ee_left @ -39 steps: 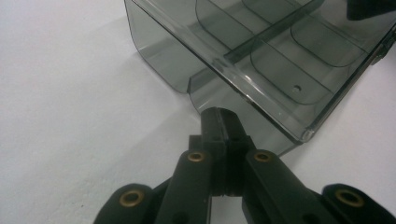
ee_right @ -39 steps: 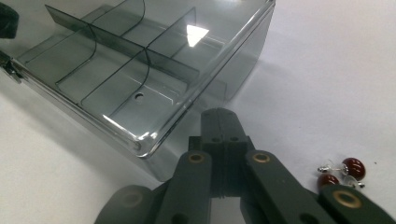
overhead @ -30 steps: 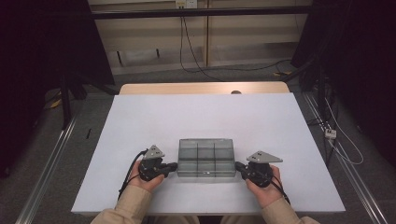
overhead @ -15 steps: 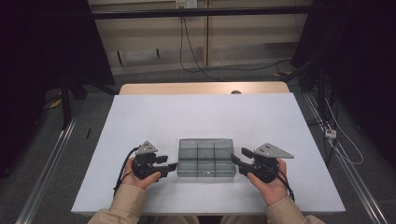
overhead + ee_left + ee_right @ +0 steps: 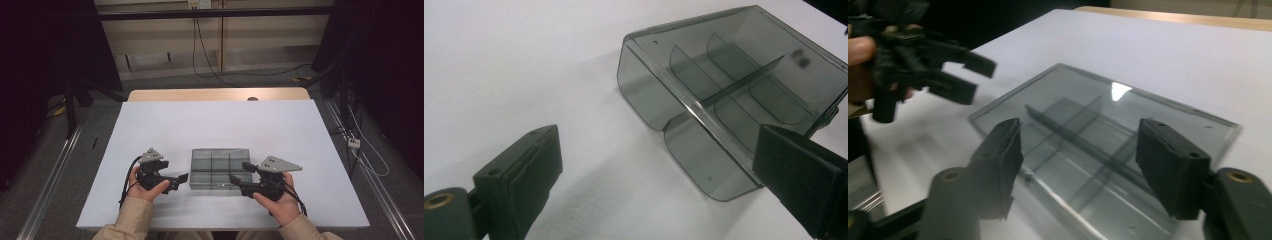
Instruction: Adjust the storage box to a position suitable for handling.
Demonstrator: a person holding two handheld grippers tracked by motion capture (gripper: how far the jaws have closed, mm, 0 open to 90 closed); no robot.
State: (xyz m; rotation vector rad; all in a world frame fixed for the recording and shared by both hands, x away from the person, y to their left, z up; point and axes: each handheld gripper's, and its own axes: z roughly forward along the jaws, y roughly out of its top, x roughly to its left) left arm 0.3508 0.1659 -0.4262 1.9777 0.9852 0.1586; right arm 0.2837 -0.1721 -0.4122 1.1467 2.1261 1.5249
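A smoky-grey transparent compartment box (image 5: pixel 219 169) lies flat near the table's front edge, its lid shut and dividers showing through. My left gripper (image 5: pixel 181 180) is held open just left of the box, a small gap away. In the left gripper view the box (image 5: pixel 724 90) lies ahead to the right, and nothing is between the left gripper's (image 5: pixel 659 150) jaws. My right gripper (image 5: pixel 242 173) is open at the box's front right corner. In the right gripper view, the right gripper's (image 5: pixel 1083 145) jaws stand wide over the box lid (image 5: pixel 1108 125), with the left gripper (image 5: pixel 943 65) beyond.
The box sits on a white table top (image 5: pixel 220 125) with a wooden strip (image 5: pixel 215 95) along the far edge. A small dark knob (image 5: pixel 252 99) sits at that far edge. Cables (image 5: pixel 215 70) run across the floor behind the table.
The left gripper drew back leftward from the box's side. The right gripper shifted left and now reaches over the box's front right corner. The box has stayed put.
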